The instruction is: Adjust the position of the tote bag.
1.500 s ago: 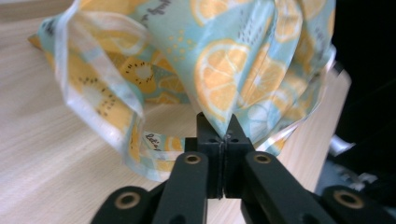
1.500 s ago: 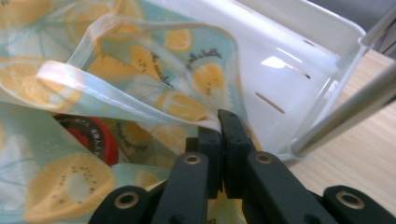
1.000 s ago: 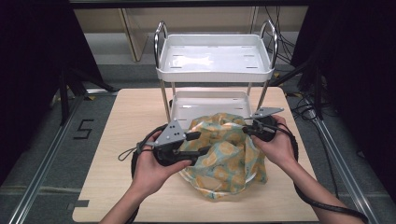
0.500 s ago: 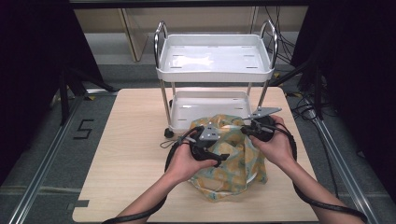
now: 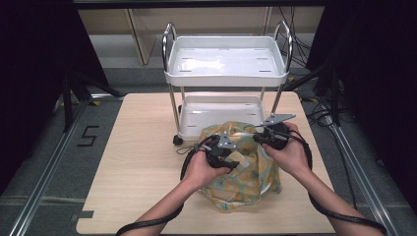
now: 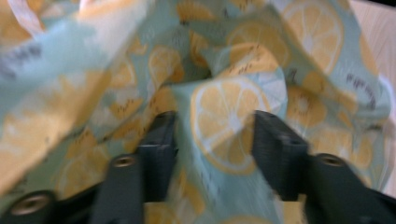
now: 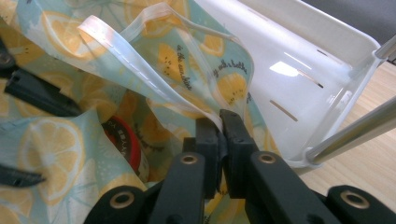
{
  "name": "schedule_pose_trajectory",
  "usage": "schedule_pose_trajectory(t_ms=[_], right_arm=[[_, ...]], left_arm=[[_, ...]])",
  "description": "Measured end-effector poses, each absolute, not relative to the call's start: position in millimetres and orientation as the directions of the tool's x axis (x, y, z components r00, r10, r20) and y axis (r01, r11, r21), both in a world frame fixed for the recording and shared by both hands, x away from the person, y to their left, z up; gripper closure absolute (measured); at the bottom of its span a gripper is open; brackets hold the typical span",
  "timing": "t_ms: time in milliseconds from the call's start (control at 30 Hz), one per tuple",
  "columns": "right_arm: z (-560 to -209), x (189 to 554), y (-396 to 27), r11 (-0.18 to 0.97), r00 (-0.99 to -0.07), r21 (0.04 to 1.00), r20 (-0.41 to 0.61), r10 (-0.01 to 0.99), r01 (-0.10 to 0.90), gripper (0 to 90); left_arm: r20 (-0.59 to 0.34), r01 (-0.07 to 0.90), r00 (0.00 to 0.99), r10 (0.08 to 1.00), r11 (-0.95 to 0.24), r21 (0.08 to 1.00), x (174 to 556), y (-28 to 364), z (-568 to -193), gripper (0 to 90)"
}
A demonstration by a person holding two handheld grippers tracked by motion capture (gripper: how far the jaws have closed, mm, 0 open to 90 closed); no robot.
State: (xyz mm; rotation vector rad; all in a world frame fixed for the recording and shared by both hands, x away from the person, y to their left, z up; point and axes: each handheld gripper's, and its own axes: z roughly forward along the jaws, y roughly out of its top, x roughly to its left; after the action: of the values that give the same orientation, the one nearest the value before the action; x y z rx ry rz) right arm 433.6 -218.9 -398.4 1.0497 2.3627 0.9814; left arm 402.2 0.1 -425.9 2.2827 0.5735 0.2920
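The right tongs [image 7: 219, 122] pinch the lemon-print bag's [image 5: 246, 169] rim; the left tongs [image 6: 212, 135] stand wide open around its fabric. Beyond them, a white two-tier trolley [image 5: 226, 73] stands on the wooden bench [image 5: 142, 147].

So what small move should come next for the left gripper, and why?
Probably shut the left gripper on the bag. Its jaws stand open with a fold of lemon-print cloth between them, while the right gripper is already shut on the bag's rim near the cart. A second grip would let both hands spread the mouth, where a red-lidded item shows inside.
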Motion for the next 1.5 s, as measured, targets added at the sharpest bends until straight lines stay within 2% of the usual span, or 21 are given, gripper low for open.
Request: schedule_pose_trajectory(t_ms=[200, 267, 333, 433, 500, 667, 833, 900, 933, 967, 1100, 1200, 1267, 1367, 1467, 1500], right_arm=[[-400, 435, -218, 0.498, -0.662, 0.714, -0.065, 0.747, 0.492, 87.6], [-401, 435, -216, 0.496, -0.66, 0.715, -0.065, 0.749, 0.493, 87.6], [-401, 435, -215, 0.499, -0.663, 0.715, -0.067, 0.745, 0.488, 87.5], [-402, 436, -213, 0.508, -0.669, 0.708, -0.066, 0.74, 0.491, 87.6], [-407, 435, -208, 0.466, -0.647, 0.731, -0.045, 0.761, 0.498, 87.6], [-408, 439, -208, 0.496, -0.66, 0.712, -0.061, 0.749, 0.498, 88.0], [-414, 441, -205, 0.511, -0.659, 0.674, -0.047, 0.75, 0.534, 88.6], [-421, 444, -202, 0.516, -0.642, 0.688, -0.095, 0.761, 0.51, 88.7], [-419, 447, -205, 0.557, -0.67, 0.669, -0.117, 0.733, 0.492, 88.8], [-422, 450, -205, 0.564, -0.677, 0.683, -0.136, 0.723, 0.465, 88.9], [-427, 452, -201, 0.562, -0.672, 0.676, -0.132, 0.729, 0.477, 88.9], [-428, 450, -197, 0.53, -0.671, 0.662, -0.056, 0.74, 0.53, 88.9], [-432, 450, -196, 0.535, -0.657, 0.668, -0.091, 0.748, 0.517, 88.9], [-430, 450, -198, 0.554, -0.666, 0.646, -0.094, 0.74, 0.525, 88.8], [-429, 448, -197, 0.541, -0.665, 0.644, -0.066, 0.744, 0.541, 88.8], [-430, 449, -197, 0.557, -0.669, 0.646, -0.095, 0.737, 0.521, 88.8]], left_arm=[[0.053, 0.309, 0.876, 0.479, -0.642, 0.702, 399, 4, -428, 82.3], [0.03, 0.332, 0.872, 0.489, -0.635, 0.697, 398, 4, -429, 88.4], [0.022, 0.338, 0.873, 0.486, -0.639, 0.691, 396, 5, -429, 89.5], [-0.002, 0.358, 0.872, 0.489, -0.636, 0.684, 390, 6, -431, 89.6], [-0.01, 0.359, 0.876, 0.482, -0.639, 0.68, 385, 9, -433, 89.6], [-0.015, 0.34, 0.901, 0.434, -0.685, 0.644, 370, 21, -436, 89.7], [-0.062, 0.363, 0.906, 0.418, -0.695, 0.621, 355, 29, -442, 89.7], [-0.08, 0.371, 0.904, 0.42, -0.679, 0.634, 351, 29, -445, 89.7], [-0.059, 0.341, 0.92, 0.387, -0.72, 0.605, 352, 32, -444, 89.8], [-0.08, 0.365, 0.91, 0.407, -0.696, 0.619, 349, 31, -447, 89.8], [-0.092, 0.35, 0.925, 0.369, -0.73, 0.587, 346, 31, -453, 89.7], [-0.118, 0.365, 0.921, 0.37, -0.722, 0.587, 343, 29, -456, 89.6], [-0.125, 0.352, 0.928, 0.351, -0.716, 0.602, 344, 28, -454, 88.9], [-0.132, 0.352, 0.927, 0.351, -0.694, 0.628, 343, 26, -443, 73.9], [-0.103, 0.308, 0.936, 0.336, -0.644, 0.7, 343, 23, -423, 66.0], [-0.09, 0.298, 0.936, 0.34, -0.628, 0.719, 343, 23, -417, 62.6]])
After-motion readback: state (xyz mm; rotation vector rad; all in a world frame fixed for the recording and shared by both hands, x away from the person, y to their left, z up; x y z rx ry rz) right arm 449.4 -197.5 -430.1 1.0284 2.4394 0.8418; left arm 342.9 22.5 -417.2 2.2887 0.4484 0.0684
